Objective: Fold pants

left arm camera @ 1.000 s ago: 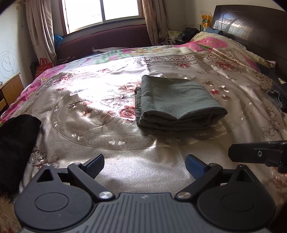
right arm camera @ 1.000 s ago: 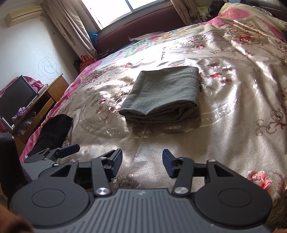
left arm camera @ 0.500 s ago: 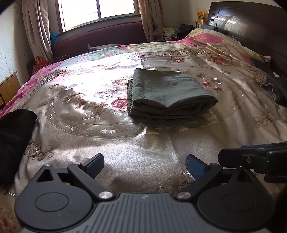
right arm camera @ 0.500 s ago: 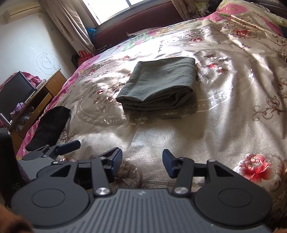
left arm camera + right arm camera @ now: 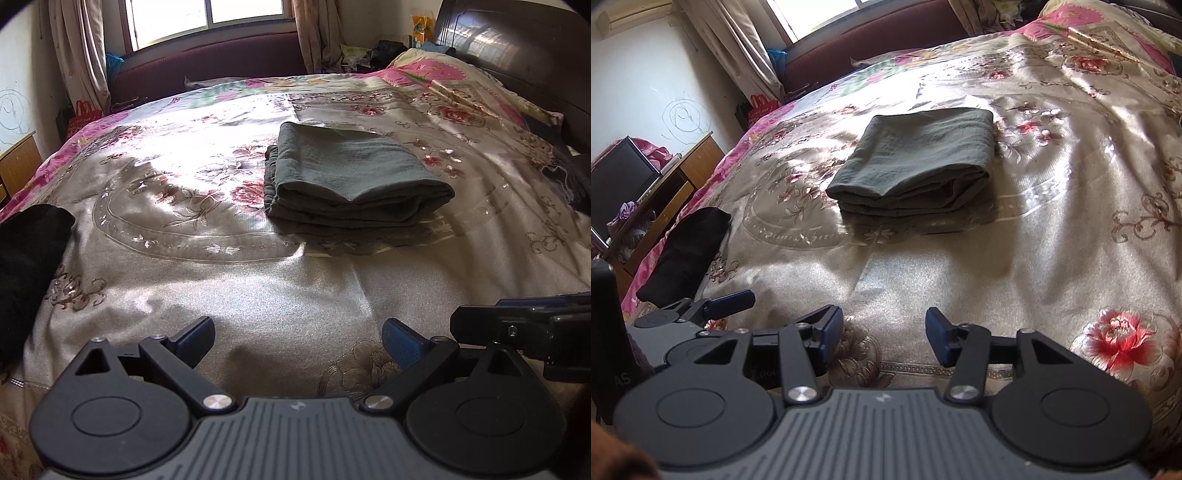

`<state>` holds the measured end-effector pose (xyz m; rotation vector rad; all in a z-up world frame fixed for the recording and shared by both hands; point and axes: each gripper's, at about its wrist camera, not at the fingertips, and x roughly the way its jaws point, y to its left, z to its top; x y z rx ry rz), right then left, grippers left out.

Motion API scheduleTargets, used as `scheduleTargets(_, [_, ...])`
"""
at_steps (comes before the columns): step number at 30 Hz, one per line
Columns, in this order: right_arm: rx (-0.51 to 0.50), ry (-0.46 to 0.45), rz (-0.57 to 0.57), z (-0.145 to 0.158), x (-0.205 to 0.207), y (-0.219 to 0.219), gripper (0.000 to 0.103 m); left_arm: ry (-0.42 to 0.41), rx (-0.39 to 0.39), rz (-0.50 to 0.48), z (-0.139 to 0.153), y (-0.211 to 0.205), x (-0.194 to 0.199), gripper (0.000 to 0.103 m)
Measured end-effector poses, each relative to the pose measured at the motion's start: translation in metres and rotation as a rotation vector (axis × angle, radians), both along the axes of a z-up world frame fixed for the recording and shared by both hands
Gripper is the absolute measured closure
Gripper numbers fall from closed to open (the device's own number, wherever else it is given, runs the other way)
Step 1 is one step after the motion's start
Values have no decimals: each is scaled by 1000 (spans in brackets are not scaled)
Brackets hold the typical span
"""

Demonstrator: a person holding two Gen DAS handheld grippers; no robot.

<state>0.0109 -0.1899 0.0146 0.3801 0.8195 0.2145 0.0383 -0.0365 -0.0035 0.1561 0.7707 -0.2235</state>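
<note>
Left wrist view
- Item: grey-green pants (image 5: 351,181), stacked in a flat rectangular bundle at mid-bed on the floral bedspread (image 5: 258,288).
- Left gripper (image 5: 298,338): fingers spread wide, empty, well short of the bundle.

Right wrist view
- Pants (image 5: 919,162): layers lie squared, fold edge facing the camera.
- Right gripper (image 5: 884,334): fingers parted, holding nothing.
- Other: black garment (image 5: 683,254) near the bed edge, apart.
- Progress: folding appears complete; nothing visibly left.

Both tongs have been drawn back toward the near edge of the bed (image 5: 295,295). The left tongs (image 5: 298,334) and right tongs (image 5: 884,332) are now held further from the folded pants (image 5: 347,177), with the right tongs brought closer alongside the left.
</note>
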Motion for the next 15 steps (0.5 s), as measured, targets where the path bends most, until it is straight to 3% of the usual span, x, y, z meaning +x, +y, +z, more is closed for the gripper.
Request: scheduleTargets(15, [-4, -5, 3, -1, 1, 1, 52, -23, 12, 24, -1, 1, -2, 0])
